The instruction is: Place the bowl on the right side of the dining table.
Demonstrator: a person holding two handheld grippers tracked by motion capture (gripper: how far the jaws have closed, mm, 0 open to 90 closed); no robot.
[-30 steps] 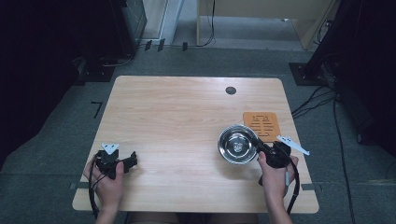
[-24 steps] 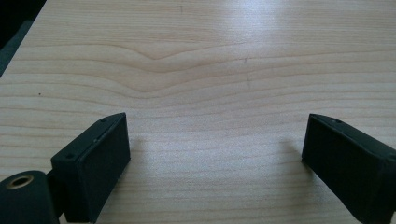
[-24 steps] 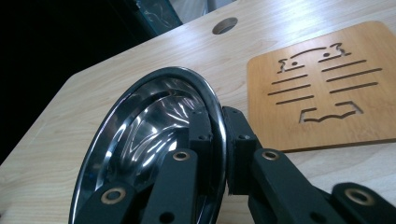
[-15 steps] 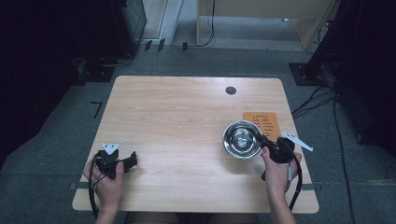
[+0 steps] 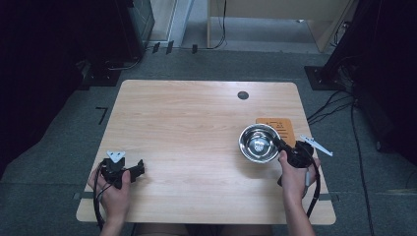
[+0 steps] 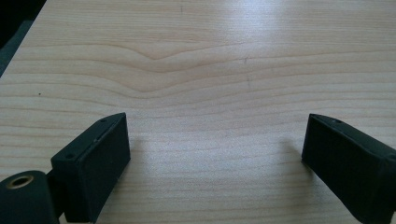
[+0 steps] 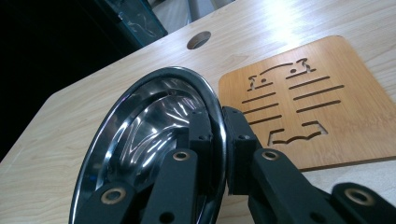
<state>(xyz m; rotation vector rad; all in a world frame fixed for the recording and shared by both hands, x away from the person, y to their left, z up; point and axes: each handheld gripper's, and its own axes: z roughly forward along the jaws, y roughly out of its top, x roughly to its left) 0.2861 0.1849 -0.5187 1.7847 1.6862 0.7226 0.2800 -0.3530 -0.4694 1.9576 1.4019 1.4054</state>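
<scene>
The right gripper (image 5: 281, 146) has its jaws clamped on the rim of the bowl (image 5: 259, 142), one jaw inside the wall and one outside, as the right gripper view shows with the bowl (image 7: 154, 135) tipped up on edge against the pads. From the high view the bowl sits just ahead of those jaws, beside the trivet (image 5: 280, 130), overlapping its near corner, and I cannot tell whether it is lifted clear or touching. The risk I see is the pinch itself: a thin, slick steel rim held at one spot, with all the weight hanging out beyond the jaws, could swivel or slide out if the hand tilts or jerks. If it drops it would clatter on the table (image 5: 196, 128) or knock the trivet (image 7: 299, 102) askew. The bowl is polished metal, mirror-bright inside, round, shallow and empty. The left gripper (image 5: 139, 169) rests at the near left of the table, jaws wide apart with bare wood (image 6: 210, 93) between them, well apart from the bowl and no help if it slips.
</scene>
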